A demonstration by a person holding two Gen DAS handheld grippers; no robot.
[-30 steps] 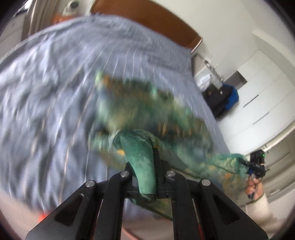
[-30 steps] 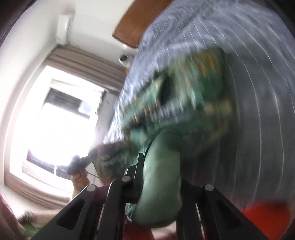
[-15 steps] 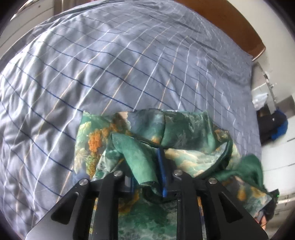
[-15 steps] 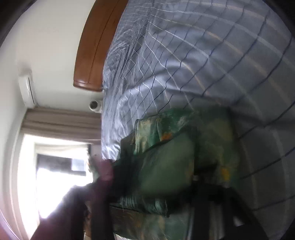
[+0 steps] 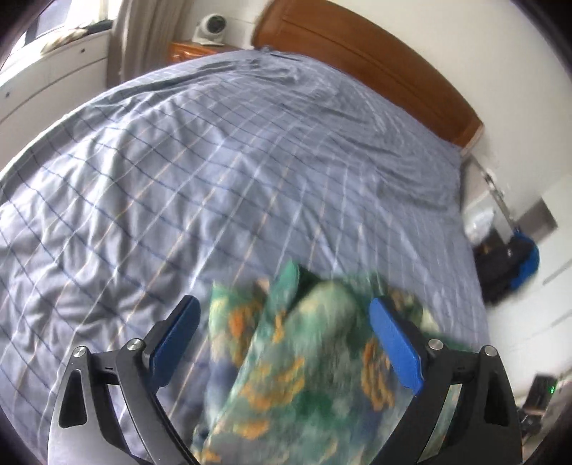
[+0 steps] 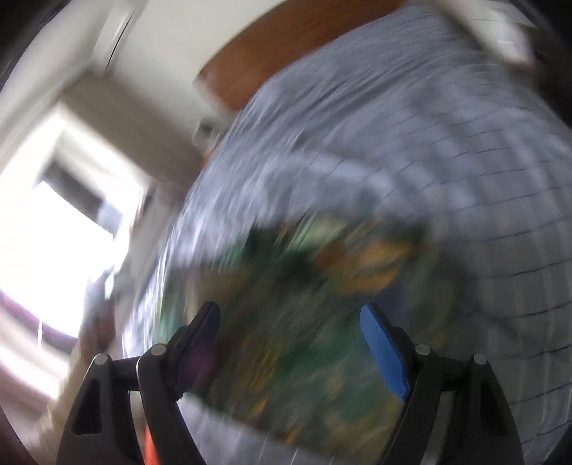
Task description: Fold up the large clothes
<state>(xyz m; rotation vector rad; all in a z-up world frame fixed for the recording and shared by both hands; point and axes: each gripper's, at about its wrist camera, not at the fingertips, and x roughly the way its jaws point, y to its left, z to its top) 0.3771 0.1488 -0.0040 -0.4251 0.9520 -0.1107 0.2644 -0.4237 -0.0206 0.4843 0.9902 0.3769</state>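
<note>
Green garment (image 5: pixel 307 361) with orange and cream print lay bunched on the near part of the bed, seen blurred in both wrist views (image 6: pixel 321 314). Sat in a rumpled heap, one fold raised to a point at its far edge, the rest spilling toward the cameras. Left gripper (image 5: pixel 282 343) hung right over it, jaws spread wide, blue pads (image 5: pixel 393 350) either side of the heap and clamping nothing; whether the pads touched the cloth could not be told. Right gripper (image 6: pixel 289 347) likewise stood wide apart above the same fabric, holding nothing, one blue pad (image 6: pixel 384 357) sharp against the smear. Under the garment stretched a grey-blue checked duvet (image 5: pixel 214 171), creased and wrinkled toward the far side. Beyond that rose a wooden headboard (image 5: pixel 375 60) against a white wall. Off to the far left corner of the bed stood a small wooden nightstand (image 5: pixel 189 52) with a white round device (image 5: pixel 211 27) on top, beside a pale curtain (image 5: pixel 143 39). Down the bed's right side sat a dark bag with a blue patch (image 5: pixel 511 261) on the floor. In the right wrist view, bright window (image 6: pixel 53 236) glared at left, heavily motion-blurred.
</note>
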